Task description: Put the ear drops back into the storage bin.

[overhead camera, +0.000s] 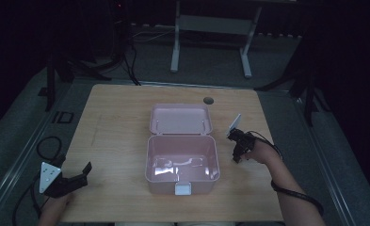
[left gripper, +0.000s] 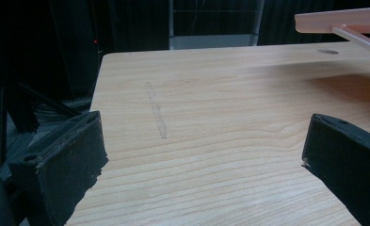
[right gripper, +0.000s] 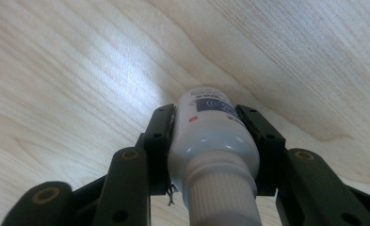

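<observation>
My right gripper (overhead camera: 237, 149) stands just right of an open pink plastic box (overhead camera: 148, 162) in the middle of the table. In the right gripper view its jaws (right gripper: 206, 114) are shut on a white bottle (right gripper: 212, 141) with a blue label and a ribbed white cap, and both pads press the bottle's sides just above the wood. My left gripper (overhead camera: 74, 165) rests at the table's near left corner. Its jaws (left gripper: 206, 127) are open wide with bare wood between them. The box's lid (overhead camera: 180, 118) lies folded back, and its edge (left gripper: 342, 21) shows at the top right of the left gripper view.
The wooden table (overhead camera: 116, 122) has a round cable hole (overhead camera: 208, 100) behind the box. A white latch (overhead camera: 183, 189) sits on the box's front wall. Dark floor, cables and a white frame (overhead camera: 211, 28) lie beyond the far edge.
</observation>
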Tool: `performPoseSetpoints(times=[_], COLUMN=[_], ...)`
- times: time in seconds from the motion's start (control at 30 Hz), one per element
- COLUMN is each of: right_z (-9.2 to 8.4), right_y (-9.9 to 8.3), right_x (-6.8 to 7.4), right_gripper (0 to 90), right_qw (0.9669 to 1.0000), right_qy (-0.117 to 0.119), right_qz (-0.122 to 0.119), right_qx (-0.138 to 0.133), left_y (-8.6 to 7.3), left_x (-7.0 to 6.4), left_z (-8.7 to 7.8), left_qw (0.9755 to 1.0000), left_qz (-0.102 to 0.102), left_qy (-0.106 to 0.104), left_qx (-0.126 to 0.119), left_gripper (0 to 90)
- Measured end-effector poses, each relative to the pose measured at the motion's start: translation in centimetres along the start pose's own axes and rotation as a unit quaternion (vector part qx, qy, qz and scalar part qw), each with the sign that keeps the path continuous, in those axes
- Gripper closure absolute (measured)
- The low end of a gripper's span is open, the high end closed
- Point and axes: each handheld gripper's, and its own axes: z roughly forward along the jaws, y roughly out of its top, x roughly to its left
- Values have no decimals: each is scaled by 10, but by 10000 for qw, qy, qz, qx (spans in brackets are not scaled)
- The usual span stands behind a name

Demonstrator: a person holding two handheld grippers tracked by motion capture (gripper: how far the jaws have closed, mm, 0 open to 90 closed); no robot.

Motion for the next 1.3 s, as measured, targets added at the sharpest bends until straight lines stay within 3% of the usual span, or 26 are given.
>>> performPoseSetpoints(times=[0.47,0.63,0.9,0.93,0.97,1.0,1.1,1.13,1.17,1.23,1.3], right_z=[-12,-12,-12,-12,-12,-12,-12,-13,-13,-13,-12], right_y=[-15,-23,-33,-34,-34,-38,-41,-43,-43,-45,-47], right_x=[6,10,17,19,19,24,28,31,31,36,39], right_gripper=[597,597,597,597,597,597,597,597,597,597,597], right_qw=[9960,9922,9817,9782,9782,9712,9640,9585,9585,9500,9442], right_qy=[-114,-82,-229,-247,-247,-181,-158,-225,-225,-311,-419], right_qz=[-849,-1201,-1870,-2042,-2042,-2358,-2636,-2824,-2824,-3097,-3263], right_qx=[-245,-320,-295,-292,-292,-304,-323,-314,-314,-232,-137], left_y=[0,0,0,0,0,0,0,0,0,0,0], left_x=[0,0,0,0,0,0,0,0,0,0,-1], left_z=[0,0,0,0,0,0,0,0,0,0,0], left_qw=[10000,10000,10000,10000,10000,10000,10000,10000,10000,10000,10000], left_qz=[6,3,4,5,5,6,7,9,9,8,9], left_qy=[4,7,11,11,11,12,13,14,14,15,14], left_qx=[12,14,17,17,17,18,20,19,19,19,17], left_gripper=[3,4,3,3,4,4,3,3,4,4,3])
